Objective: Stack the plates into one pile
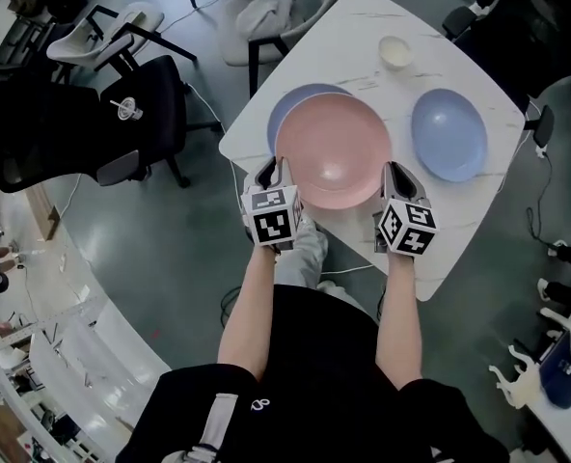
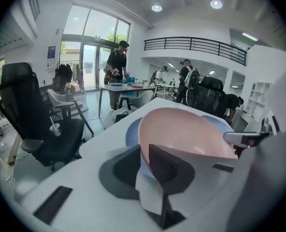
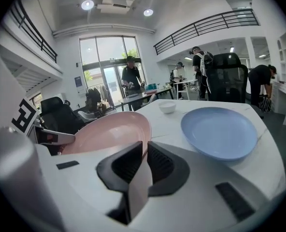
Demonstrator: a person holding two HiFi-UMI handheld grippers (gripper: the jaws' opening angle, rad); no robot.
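Note:
A pink plate (image 1: 334, 148) is held at its near rim from both sides, over a blue plate (image 1: 290, 109) that peeks out at its left on the white table (image 1: 363, 27). My left gripper (image 1: 274, 170) is shut on the pink plate's left rim, and my right gripper (image 1: 394, 172) on its right rim. In the left gripper view the pink plate (image 2: 186, 132) runs between the jaws (image 2: 143, 151), with the blue plate (image 2: 132, 132) below. In the right gripper view the rim of the pink plate (image 3: 109, 132) sits in the gripper (image 3: 145, 151). A second blue plate (image 1: 449, 133) (image 3: 220, 132) lies alone to the right.
A small cream bowl (image 1: 395, 52) (image 3: 167, 108) stands at the table's far side. A black office chair (image 1: 122, 114) and a white chair (image 1: 257, 13) stand left of the table. The table's near edge is just below the grippers. People stand far off in the room.

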